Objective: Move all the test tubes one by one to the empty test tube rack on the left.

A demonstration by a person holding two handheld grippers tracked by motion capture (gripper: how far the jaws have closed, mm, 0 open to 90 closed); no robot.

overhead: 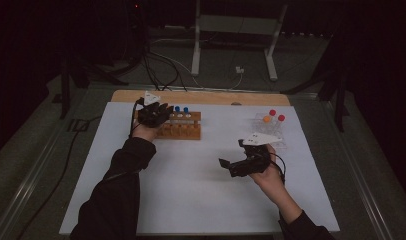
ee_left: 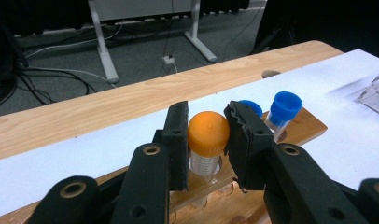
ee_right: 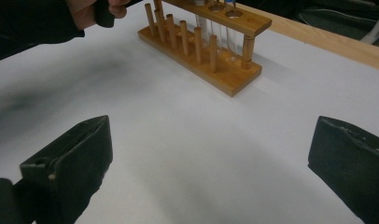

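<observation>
**Orange-capped tube between the left jaws at the rack**

The left gripper (ee_left: 205, 140) sits over the wooden rack (ee_left: 299, 128) at the far side of the desk (overhead: 191, 185). Its two jaws stand on either side of the orange-capped tube (ee_left: 207, 140), level with the cap; the left jaw lies against the cap, and the right jaw is at its edge, though a firm pinch cannot be told for certain. The tube stands upright in a hole of the rack, its clear ribbed body showing just below the jaws. Just beyond the right jaw, two blue-capped tubes (ee_left: 284, 106) stand in the same rack, one partly hidden behind the jaw.

The right gripper (overhead: 239, 165) hangs above bare white desk, well apart from the rack. In the right gripper view its jaws are spread wide with nothing between them; the rack (ee_right: 206, 51) lies ahead of them, a row of wooden pegs along its near edge.

Beyond the right gripper in the high view, a clear tray (overhead: 278, 136) carries tubes with red and orange caps (overhead: 272, 113).
</observation>
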